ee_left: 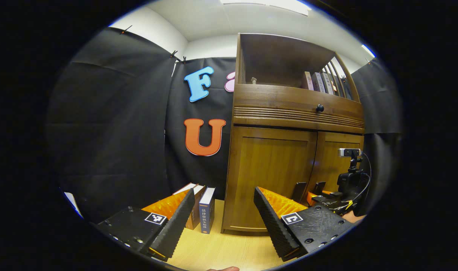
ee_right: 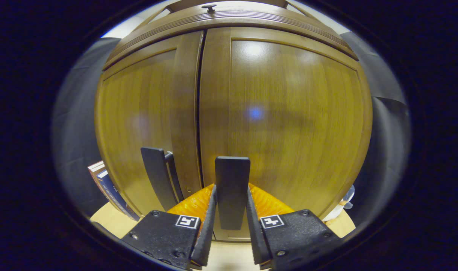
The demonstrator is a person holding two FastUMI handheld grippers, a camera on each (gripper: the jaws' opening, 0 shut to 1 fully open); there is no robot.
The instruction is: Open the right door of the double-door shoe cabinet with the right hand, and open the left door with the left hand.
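The wooden shoe cabinet [ee_left: 289,113] stands ahead and to the right in the left gripper view, its left door [ee_left: 274,177] and right door [ee_left: 340,165] both closed. My left gripper [ee_left: 224,190] is open, well short of the left door, with nothing between its fingers. Up close in the right gripper view, the right door [ee_right: 289,113] fills the frame beside the left door [ee_right: 138,113]. My right gripper [ee_right: 231,195] is shut on the right door's handle [ee_right: 232,177], a dark upright bar. The left door's handle [ee_right: 157,177] stands free just left of the seam.
Several books [ee_left: 202,210] stand on the pale wooden surface [ee_left: 221,248] against the cabinet's left side. Above the doors is a drawer with a dark knob [ee_left: 319,108], and an open shelf holds more books [ee_left: 323,82]. Black cloth walls surround the booth.
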